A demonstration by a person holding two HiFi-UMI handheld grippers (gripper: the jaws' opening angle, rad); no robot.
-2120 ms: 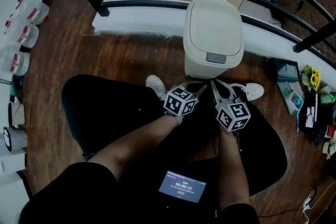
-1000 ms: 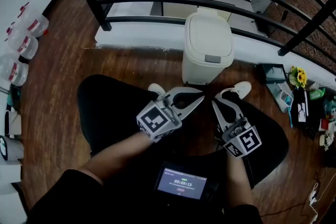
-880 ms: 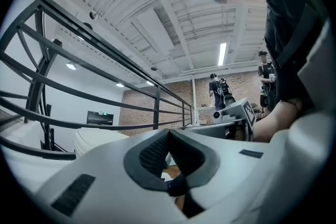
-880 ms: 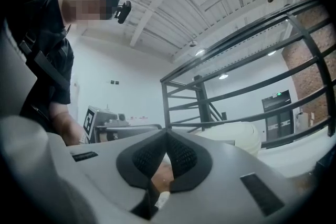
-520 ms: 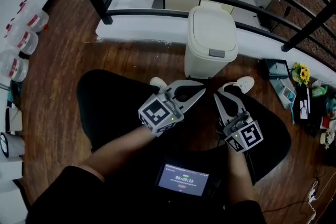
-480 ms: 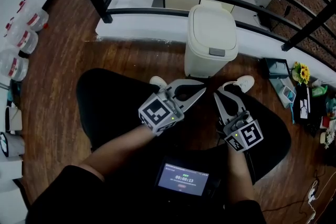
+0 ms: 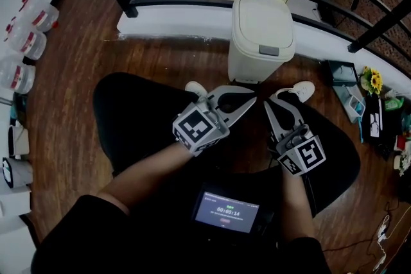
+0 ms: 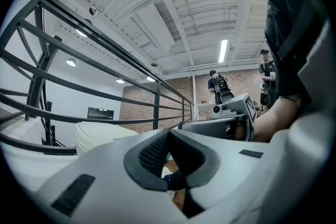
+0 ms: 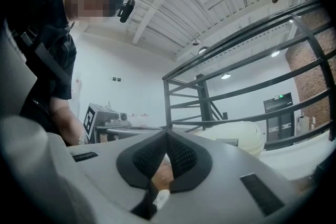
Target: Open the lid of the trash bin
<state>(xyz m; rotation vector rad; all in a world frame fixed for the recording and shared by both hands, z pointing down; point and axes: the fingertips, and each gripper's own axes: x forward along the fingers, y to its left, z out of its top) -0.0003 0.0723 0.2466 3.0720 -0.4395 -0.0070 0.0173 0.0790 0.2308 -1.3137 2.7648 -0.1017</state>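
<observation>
A cream trash bin (image 7: 261,35) stands on the wood floor by the black railing, its lid down and a grey latch (image 7: 268,49) at the front edge. Both grippers hover over the person's lap, short of the bin and apart from it. My left gripper (image 7: 252,99) points up-right toward the bin's base, jaws shut on nothing. My right gripper (image 7: 269,104) sits beside it, also shut and empty. The bin (image 8: 100,135) shows low at the left in the left gripper view, beyond the closed jaw tips (image 8: 168,131). The right gripper view has the bin (image 9: 236,136) at the right.
A black railing (image 7: 192,3) runs behind the bin. Water bottles (image 7: 26,48) line the left wall. A dark round mat (image 7: 122,119) and two white shoes (image 7: 302,90) lie under the grippers. Clutter with yellow flowers (image 7: 371,81) sits at the right. A lit phone screen (image 7: 226,210) rests on the lap.
About two seconds ago both grippers were close to the bin's base; they have drawn back toward the lap. The lid has stayed down.
</observation>
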